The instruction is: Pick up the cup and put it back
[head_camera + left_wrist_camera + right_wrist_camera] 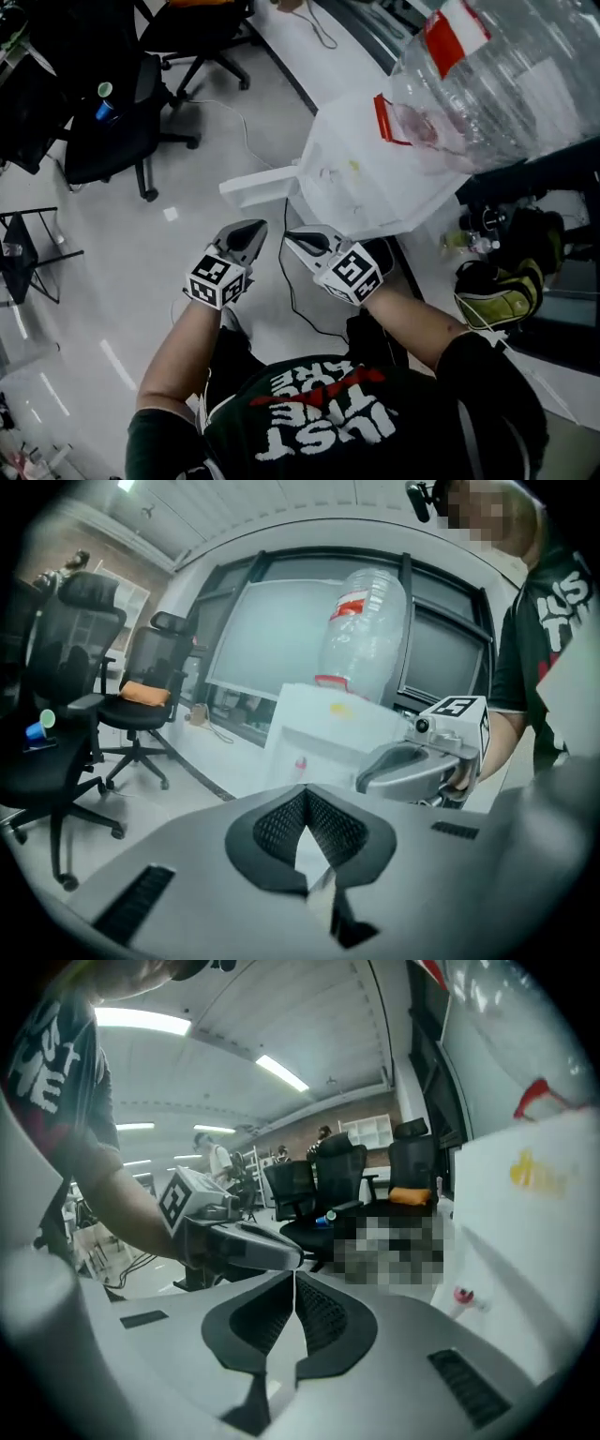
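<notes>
Grey left claw and right claw hang closed, well apart from the blue cup.

Holding the left gripper and the right gripper out in front of the torso, side by side, tips angled toward each other, near but not touching. Both pairs of jaws closed, ribbed pads meeting at the tips, with nothing gripped between them. Left forearm and right forearm bare, bent forward from the elbows. Marker cubes turned up toward the head.
</notes>
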The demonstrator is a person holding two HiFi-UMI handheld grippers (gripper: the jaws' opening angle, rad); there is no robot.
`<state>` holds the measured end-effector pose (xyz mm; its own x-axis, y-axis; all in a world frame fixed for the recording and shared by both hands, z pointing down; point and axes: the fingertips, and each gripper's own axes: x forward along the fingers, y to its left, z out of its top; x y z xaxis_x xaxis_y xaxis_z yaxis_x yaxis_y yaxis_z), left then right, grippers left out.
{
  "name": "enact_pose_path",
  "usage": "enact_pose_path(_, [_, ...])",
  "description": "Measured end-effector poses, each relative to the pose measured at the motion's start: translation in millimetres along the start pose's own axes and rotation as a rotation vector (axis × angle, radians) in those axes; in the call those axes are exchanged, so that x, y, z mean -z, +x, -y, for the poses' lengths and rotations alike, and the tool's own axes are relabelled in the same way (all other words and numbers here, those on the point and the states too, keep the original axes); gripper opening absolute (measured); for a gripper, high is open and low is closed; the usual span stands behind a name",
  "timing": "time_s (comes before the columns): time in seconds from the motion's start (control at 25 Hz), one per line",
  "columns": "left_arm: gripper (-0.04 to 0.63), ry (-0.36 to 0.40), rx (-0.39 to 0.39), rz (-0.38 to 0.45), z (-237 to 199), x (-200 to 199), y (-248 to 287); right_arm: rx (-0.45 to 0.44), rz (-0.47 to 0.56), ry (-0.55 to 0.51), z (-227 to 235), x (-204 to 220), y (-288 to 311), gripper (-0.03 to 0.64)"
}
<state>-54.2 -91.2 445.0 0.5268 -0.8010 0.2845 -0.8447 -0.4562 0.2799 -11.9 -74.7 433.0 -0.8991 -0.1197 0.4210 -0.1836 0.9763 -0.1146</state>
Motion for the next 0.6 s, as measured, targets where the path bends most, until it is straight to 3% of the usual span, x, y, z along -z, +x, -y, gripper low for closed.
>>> enact_pose_path(0.32, [0.003, 0.018, 0.093, -0.024, -94.2, 190.1, 105.3, 0.131, -0.051, 0.027, 74.5, 187.5, 124.6, 0.035])
enact_pose_path(0.6, [0.003, 0.031, 0.245, -0.039, -120.9, 274.6, 168.4, 0.295, -0.094, 0.080, 118.0, 303.3, 162.2, 0.035])
